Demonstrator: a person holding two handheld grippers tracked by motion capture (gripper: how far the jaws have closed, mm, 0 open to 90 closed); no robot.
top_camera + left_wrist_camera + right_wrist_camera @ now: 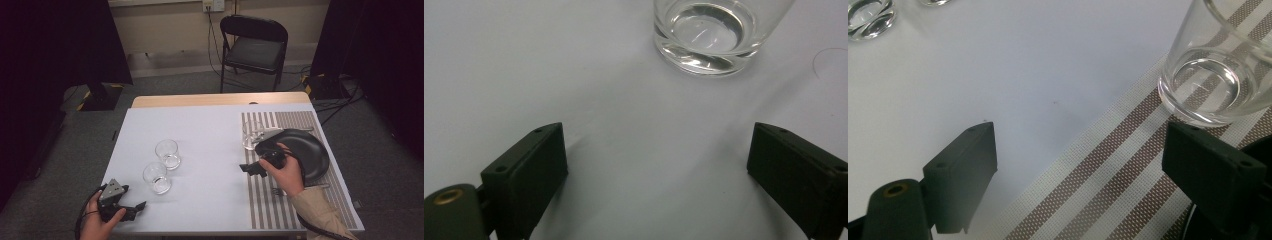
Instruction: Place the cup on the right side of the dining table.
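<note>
Two empty clear glasses stand on the white tablecloth [210, 130], one [167, 154] behind the other [157, 177]. A third glass [252, 135] stands on the striped placemat [280, 210] beside a black plate [312, 150]. My left gripper [136, 206] is held at the table's front left corner, open, with the nearer glass [719, 35] ahead of its jaws [656, 150]. My right gripper [247, 168] hovers at the placemat's left edge, open and holding nothing [1083, 150]. The third glass [1218, 75] stands just beyond its right jaw.
A fork [276, 191] lies on the placemat near the front, partly under the person's right hand. A black folding chair [254, 47] stands behind the table. In the right gripper view, the two other glasses [868, 17] sit far off at the top left.
</note>
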